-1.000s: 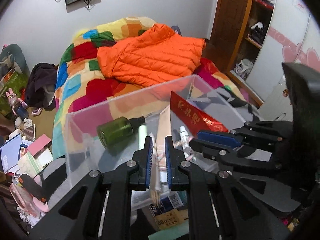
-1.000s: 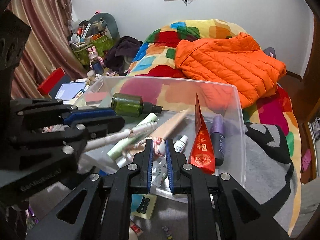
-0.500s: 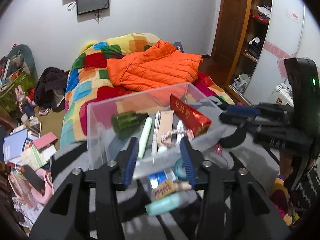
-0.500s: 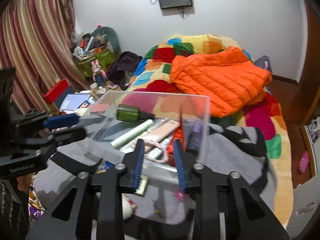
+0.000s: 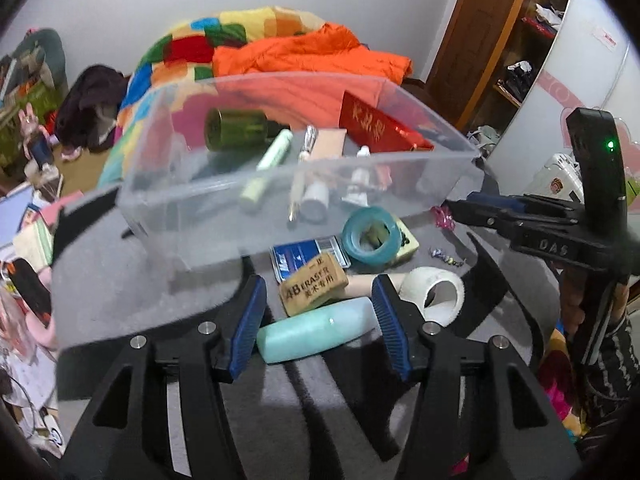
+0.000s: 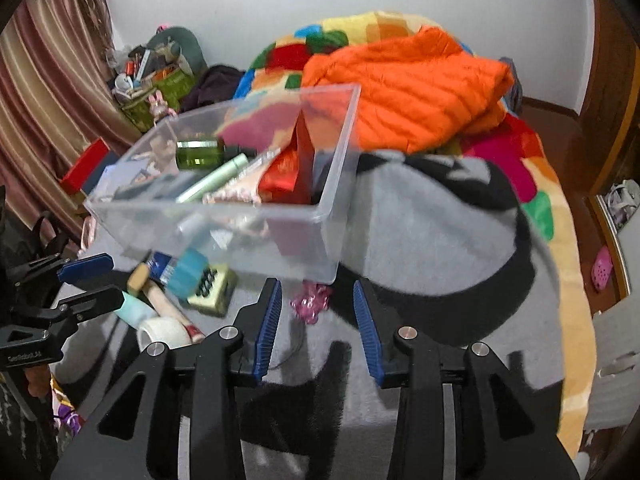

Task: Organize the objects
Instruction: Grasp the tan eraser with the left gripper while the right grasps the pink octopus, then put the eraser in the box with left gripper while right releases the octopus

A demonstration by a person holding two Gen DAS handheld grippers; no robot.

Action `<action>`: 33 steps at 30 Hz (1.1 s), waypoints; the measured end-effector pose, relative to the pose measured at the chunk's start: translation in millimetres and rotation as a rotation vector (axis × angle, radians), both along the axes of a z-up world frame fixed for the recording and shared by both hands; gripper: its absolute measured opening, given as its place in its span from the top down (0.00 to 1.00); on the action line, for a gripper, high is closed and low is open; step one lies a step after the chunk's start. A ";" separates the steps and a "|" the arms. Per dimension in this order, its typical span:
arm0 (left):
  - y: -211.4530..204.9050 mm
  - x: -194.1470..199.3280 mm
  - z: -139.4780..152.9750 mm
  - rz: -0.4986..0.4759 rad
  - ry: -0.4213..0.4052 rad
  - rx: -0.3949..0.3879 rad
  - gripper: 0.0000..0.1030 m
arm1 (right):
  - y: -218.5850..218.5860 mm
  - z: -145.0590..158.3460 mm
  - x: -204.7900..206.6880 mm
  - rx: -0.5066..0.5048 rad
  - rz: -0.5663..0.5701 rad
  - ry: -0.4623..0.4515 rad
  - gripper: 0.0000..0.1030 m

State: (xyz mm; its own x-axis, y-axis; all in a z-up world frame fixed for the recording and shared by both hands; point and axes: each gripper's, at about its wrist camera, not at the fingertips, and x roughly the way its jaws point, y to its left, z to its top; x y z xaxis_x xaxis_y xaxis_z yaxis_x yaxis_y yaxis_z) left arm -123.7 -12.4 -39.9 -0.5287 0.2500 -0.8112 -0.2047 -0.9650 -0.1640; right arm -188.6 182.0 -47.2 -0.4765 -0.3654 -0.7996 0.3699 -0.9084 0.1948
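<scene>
A clear plastic bin stands on a grey blanket and holds a green bottle, a red envelope, tubes and pens. In front of it lie a mint tube, a 4B eraser, a teal tape ring, a white tape roll and a pink trinket. My left gripper is open, its jaws on either side of the mint tube. My right gripper is open and empty, just short of the pink trinket.
An orange jacket lies on a patchwork quilt behind the bin. Clutter and books sit to the left, a wardrobe to the right. The grey blanket stretches right of the bin.
Both grippers have opened and pulled back from the bin. The pen-like thing my left gripper held now lies in the bin. The left gripper has dropped to the loose items in front.
</scene>
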 end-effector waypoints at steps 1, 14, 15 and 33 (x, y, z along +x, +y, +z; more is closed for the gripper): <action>0.0 -1.4 -2.4 0.002 -0.006 0.004 0.47 | -2.4 -3.4 -0.7 0.008 0.001 -0.005 0.67; -1.8 -17.2 -18.2 0.017 -0.048 0.059 0.54 | -15.3 -18.0 -3.7 0.080 -0.022 0.028 0.77; -1.9 -16.9 -17.8 0.019 -0.045 0.057 0.55 | -14.3 -17.6 -3.1 0.073 -0.020 0.028 0.77; -10.9 12.5 12.0 0.102 0.070 0.045 0.59 | -0.3 25.8 27.0 -0.028 -0.014 0.112 0.77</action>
